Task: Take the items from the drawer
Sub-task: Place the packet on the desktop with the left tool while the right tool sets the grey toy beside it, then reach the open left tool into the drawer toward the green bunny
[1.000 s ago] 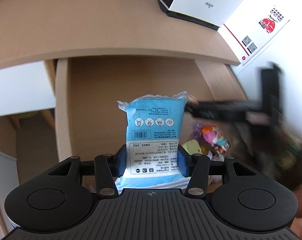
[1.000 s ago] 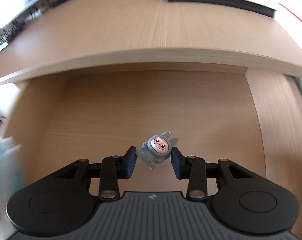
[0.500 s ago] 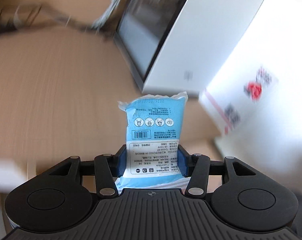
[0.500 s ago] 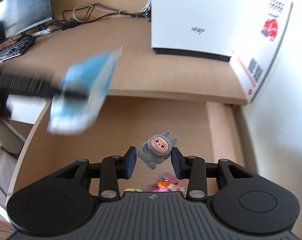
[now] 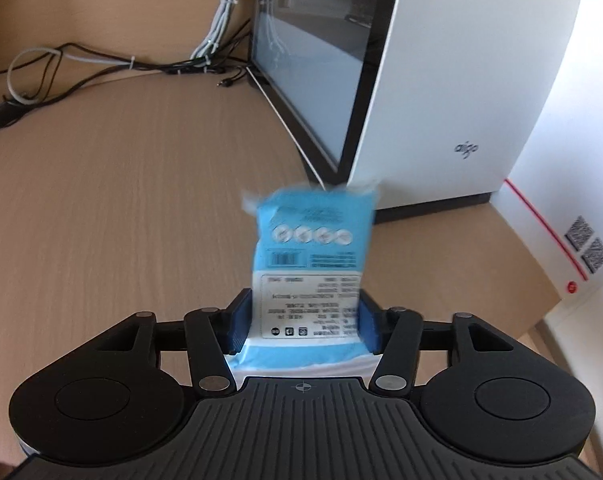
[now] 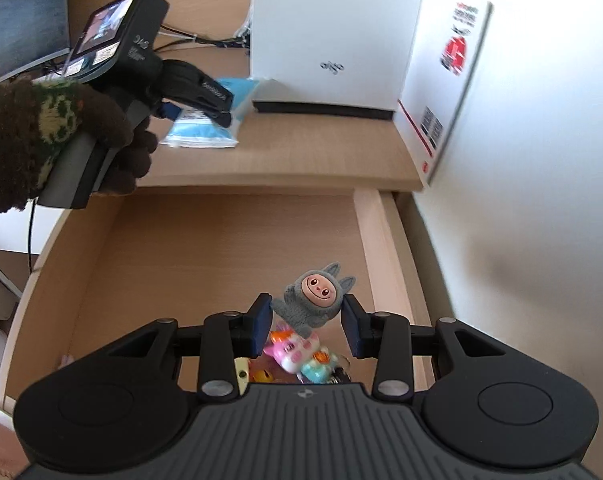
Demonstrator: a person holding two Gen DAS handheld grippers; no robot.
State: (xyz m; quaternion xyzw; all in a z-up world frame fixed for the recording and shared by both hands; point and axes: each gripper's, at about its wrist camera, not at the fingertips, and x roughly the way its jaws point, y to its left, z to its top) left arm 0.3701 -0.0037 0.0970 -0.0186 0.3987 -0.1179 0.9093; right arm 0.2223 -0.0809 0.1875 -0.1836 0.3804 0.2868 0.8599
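My left gripper (image 5: 304, 322) is shut on a blue and white packet (image 5: 313, 256), pads against its two sides; the packet looks blurred. It hangs low over the desk top (image 5: 121, 220), just in front of the white computer case (image 5: 461, 80). The right wrist view shows that left gripper (image 6: 221, 110), the packet (image 6: 205, 134) touching the desk, and a gloved hand (image 6: 113, 148). My right gripper (image 6: 305, 320) is shut on a small grey plush figure (image 6: 315, 300), above the open drawer (image 6: 367, 240). Colourful small toys (image 6: 297, 354) lie in the drawer under it.
A white box with red print and QR codes (image 5: 561, 248) leans by the wall, right of the case. Cables (image 5: 101, 64) run along the back of the desk. A dark monitor (image 6: 21, 12) stands far left. The drawer floor (image 6: 201, 260) is bare wood.
My left gripper carried the packet up from over the drawer to the desk top by the computer case. My right gripper rose and drew back with the plush figure.
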